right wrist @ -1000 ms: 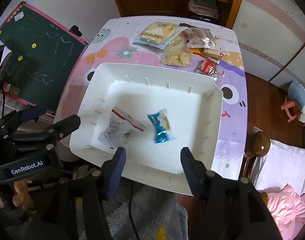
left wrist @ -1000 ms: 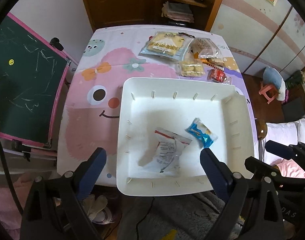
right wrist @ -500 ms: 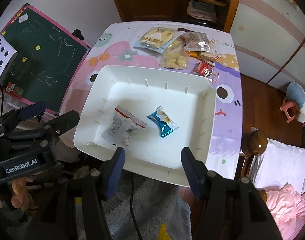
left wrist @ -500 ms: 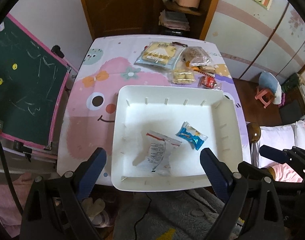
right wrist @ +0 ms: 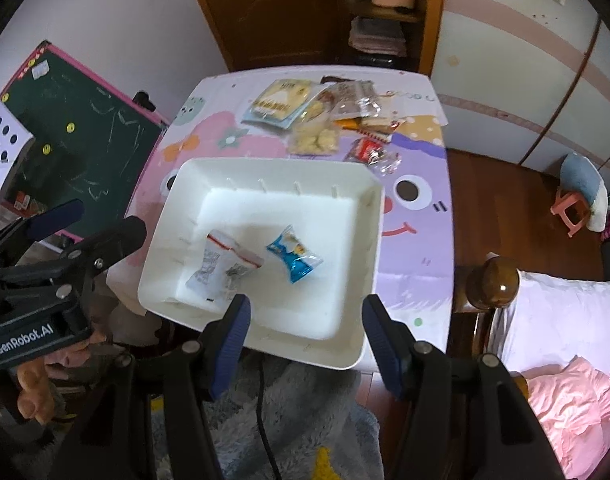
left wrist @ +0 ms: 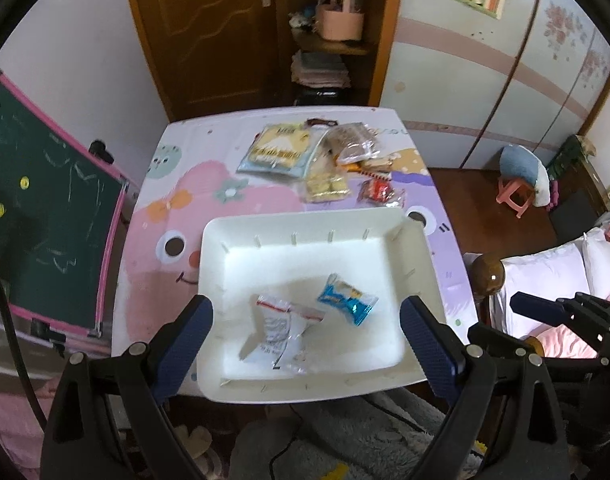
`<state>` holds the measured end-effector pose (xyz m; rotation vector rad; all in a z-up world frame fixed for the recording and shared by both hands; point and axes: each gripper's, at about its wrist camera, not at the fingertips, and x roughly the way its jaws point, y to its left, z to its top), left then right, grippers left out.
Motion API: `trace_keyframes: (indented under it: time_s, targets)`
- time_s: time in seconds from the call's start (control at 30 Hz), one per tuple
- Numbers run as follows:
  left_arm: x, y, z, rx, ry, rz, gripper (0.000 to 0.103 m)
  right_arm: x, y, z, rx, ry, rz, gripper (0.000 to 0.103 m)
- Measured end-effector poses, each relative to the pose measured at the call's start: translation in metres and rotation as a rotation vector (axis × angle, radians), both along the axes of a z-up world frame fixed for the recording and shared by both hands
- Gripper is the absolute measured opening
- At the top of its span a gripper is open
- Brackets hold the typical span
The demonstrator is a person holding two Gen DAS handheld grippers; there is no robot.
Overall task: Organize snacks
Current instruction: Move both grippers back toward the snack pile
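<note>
Over the near edge of the table (left wrist: pixel 153 216) both of my views take in more of the room than they did a second ago: the white tray (left wrist: pixel 419 264) looks smaller and sits lower, and the door (left wrist: pixel 209 28) and shelf behind the table now show in full, so I read both tools as having pulled up and back. Inside the tray the two packets lie much as they did, the blue one slightly turned.

My left gripper (left wrist: pixel 305 318) stands wide apart and holds nothing; its blue-padded fingers (left wrist: pixel 185 338) frame the near half of the tray without touching it. My right gripper (right wrist: pixel 303 328) is also spread, somewhat narrower, empty, and hangs over the tray's near rim (right wrist: pixel 265 340).

Between the left fingers lies the white wrapper with a red strip (left wrist: pixel 283 334), crumpled, on the tray floor, and just beside it to the right the blue candy packet (left wrist: pixel 347 299); the two are close but I cannot tell if they touch. Both lie ahead of the right gripper, the blue one nearer its midline (right wrist: pixel 293 257).

Beyond the tray's far rim, well apart from both tools, the other snacks cluster on the cloth: a yellow-and-blue bag (left wrist: pixel 279 152), a clear bag of brown pieces (left wrist: pixel 353 146), a pouch of pale biscuits (left wrist: pixel 325 189) and a small red packet (left wrist: pixel 379 193).
</note>
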<state>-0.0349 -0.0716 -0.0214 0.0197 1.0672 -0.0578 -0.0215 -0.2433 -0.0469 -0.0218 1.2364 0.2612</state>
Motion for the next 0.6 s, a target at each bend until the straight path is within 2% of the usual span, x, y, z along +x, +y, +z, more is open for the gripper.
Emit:
trace_keyframes:
  time_s: [0.2,0.33,0.5,0.6]
  targets:
    - [0.011,-0.023,0.0,0.024,0.003,-0.063,0.094,0.007,-0.023,0.007,-0.017,-0.051,-0.051,0.058]
    - [0.032,-0.033,-0.003,0.018,0.012,-0.105,0.094,0.015,-0.04,0.012,0.004,-0.085,-0.095,0.058]
    - [0.079,-0.045,-0.009,0.001,0.017,-0.183,0.094,0.037,-0.056,0.009,0.049,-0.079,-0.148,0.058]
    - [0.113,-0.056,-0.017,0.007,0.009,-0.262,0.094,0.058,-0.06,0.005,0.047,-0.074,-0.166,0.058]
